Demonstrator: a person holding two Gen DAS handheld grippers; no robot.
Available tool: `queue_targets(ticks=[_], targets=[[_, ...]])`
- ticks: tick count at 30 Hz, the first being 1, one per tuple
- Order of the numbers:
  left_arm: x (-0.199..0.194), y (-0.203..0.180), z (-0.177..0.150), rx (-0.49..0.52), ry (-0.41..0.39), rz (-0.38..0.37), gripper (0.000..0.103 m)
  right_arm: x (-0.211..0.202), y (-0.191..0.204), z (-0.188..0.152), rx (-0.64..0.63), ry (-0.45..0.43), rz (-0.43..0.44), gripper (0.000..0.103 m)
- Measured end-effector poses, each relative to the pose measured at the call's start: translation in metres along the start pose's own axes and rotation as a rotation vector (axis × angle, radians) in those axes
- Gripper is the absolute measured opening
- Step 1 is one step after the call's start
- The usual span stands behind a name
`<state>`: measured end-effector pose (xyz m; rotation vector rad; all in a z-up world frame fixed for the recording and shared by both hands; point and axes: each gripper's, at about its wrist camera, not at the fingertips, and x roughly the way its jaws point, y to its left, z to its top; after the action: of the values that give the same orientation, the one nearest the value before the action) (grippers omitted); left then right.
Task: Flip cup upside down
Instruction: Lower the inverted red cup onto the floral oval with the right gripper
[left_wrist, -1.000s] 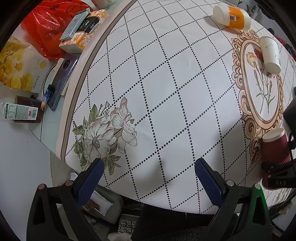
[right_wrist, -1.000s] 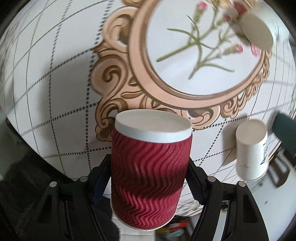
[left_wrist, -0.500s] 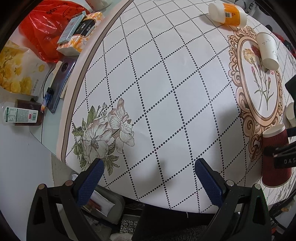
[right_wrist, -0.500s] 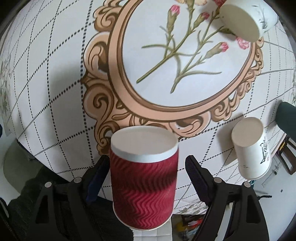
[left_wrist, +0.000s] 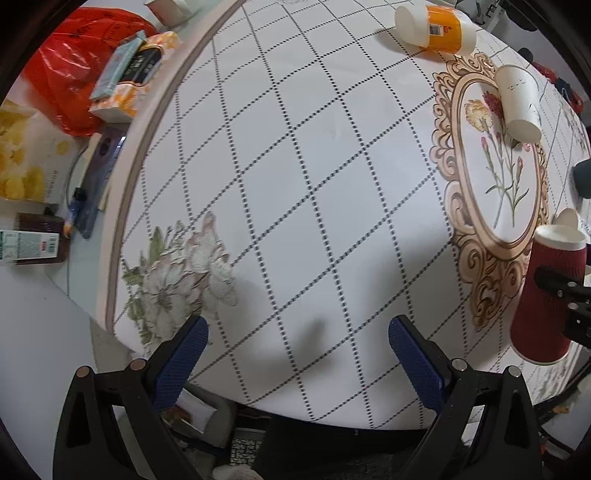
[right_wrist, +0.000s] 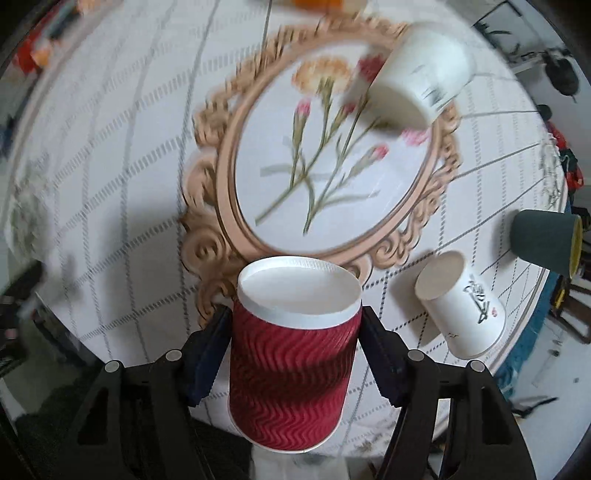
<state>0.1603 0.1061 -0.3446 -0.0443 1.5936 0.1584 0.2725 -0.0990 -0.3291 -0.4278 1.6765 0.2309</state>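
Right gripper (right_wrist: 295, 354): gripping the red cup (right_wrist: 293, 354) between both pads, at mid-height.
Cup axis: running crosswise to the fingers, closed white base pointing away from the camera (rim nearest), above the near edge of the tablecloth (left_wrist: 295, 184).
Left gripper (left_wrist: 297, 354): hanging spread wide and empty, the cup well off to its right.

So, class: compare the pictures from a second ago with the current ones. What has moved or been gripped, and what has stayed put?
The right gripper has kept its hold on the red cup, base up, and carried it further over the table, towards the oval flower frame; the view there is motion-blurred. The left gripper remains open and empty. The white cups and the orange cup lie where they were.
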Motion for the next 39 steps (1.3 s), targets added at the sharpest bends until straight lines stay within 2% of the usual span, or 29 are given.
queue_targets(ticks=[6,10,14,19,23,39], targets=[[0.005,-0.005,0.015,0.0,0.012,-0.014,0.1,-0.035,-0.014,-0.03,0.125,-0.291,0.078,0.071],[0.011,-0.006,0.023,0.003,0.018,0.003,0.1,-0.043,0.016,-0.025,0.208,-0.512,0.09,0.071],[0.017,-0.009,0.027,0.02,0.025,0.025,0.1,-0.03,0.03,-0.028,0.258,-0.652,0.075,0.071],[0.023,-0.016,0.022,0.058,0.032,0.035,0.1,-0.02,0.046,-0.037,0.232,-0.709,0.036,0.071],[0.026,-0.023,0.016,0.087,0.032,0.035,0.1,-0.021,0.057,-0.048,0.211,-0.704,0.021,0.071],[0.005,-0.034,0.003,0.159,-0.031,0.023,0.1,-0.013,0.066,-0.085,0.272,-0.583,0.006,0.072]])
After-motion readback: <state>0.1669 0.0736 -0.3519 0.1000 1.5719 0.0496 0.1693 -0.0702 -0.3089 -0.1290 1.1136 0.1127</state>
